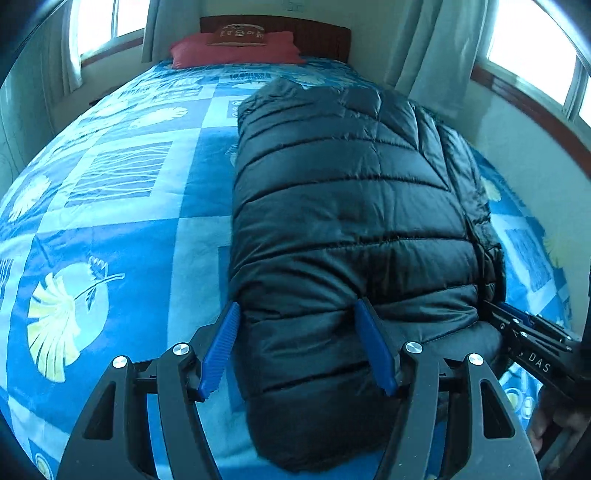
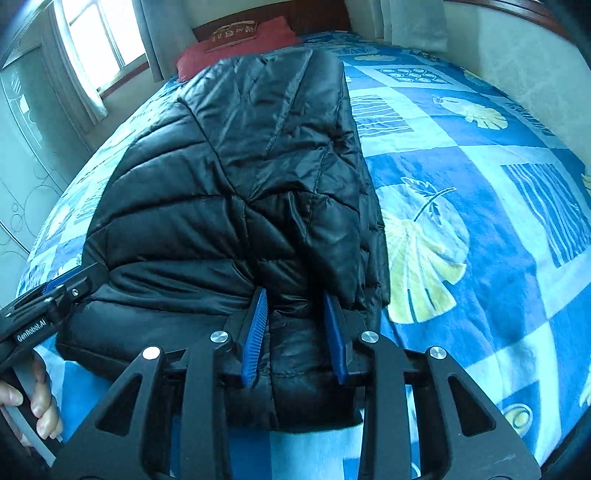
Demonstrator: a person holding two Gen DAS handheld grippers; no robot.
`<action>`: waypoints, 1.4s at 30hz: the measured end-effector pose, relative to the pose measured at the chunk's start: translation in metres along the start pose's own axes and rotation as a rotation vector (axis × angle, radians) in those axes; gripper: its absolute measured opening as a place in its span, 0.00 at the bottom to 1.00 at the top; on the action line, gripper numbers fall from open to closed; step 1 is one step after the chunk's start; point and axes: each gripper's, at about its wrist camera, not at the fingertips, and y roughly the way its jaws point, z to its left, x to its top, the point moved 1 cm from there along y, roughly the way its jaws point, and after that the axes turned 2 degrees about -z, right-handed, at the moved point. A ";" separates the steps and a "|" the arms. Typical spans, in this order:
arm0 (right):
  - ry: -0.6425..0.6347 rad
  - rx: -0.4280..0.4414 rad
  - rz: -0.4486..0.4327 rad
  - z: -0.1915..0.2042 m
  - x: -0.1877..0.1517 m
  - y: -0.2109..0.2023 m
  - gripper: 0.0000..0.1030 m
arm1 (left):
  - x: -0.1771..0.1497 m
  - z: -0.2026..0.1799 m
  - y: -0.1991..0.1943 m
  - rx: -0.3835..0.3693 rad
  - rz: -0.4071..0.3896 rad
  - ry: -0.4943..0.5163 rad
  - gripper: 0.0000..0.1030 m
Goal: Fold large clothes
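Note:
A black quilted puffer jacket lies lengthwise on the bed, folded into a long narrow bundle; it also shows in the right wrist view. My left gripper is open, its blue pads astride the jacket's near left corner, the padding bulging between them. My right gripper has its jaws partly closed around a thick fold at the jacket's near right edge. The right gripper also shows at the right edge of the left wrist view, and the left gripper at the left of the right wrist view.
The bed has a blue patterned cover with leaf prints, also in the right wrist view. A red pillow lies against a dark wooden headboard. Curtained windows flank the bed; a wall runs close along its right side.

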 end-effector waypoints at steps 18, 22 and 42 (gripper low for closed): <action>-0.043 0.052 -0.205 0.024 0.145 -0.016 0.39 | 0.112 0.013 0.007 -0.005 -0.125 -0.025 0.62; -0.029 0.042 -0.165 0.015 0.156 0.031 0.39 | 0.119 0.008 0.042 -0.002 -0.075 -0.028 0.62; -0.027 0.002 -0.132 -0.004 0.128 0.111 0.39 | 0.109 0.003 0.105 0.034 -0.039 -0.061 0.84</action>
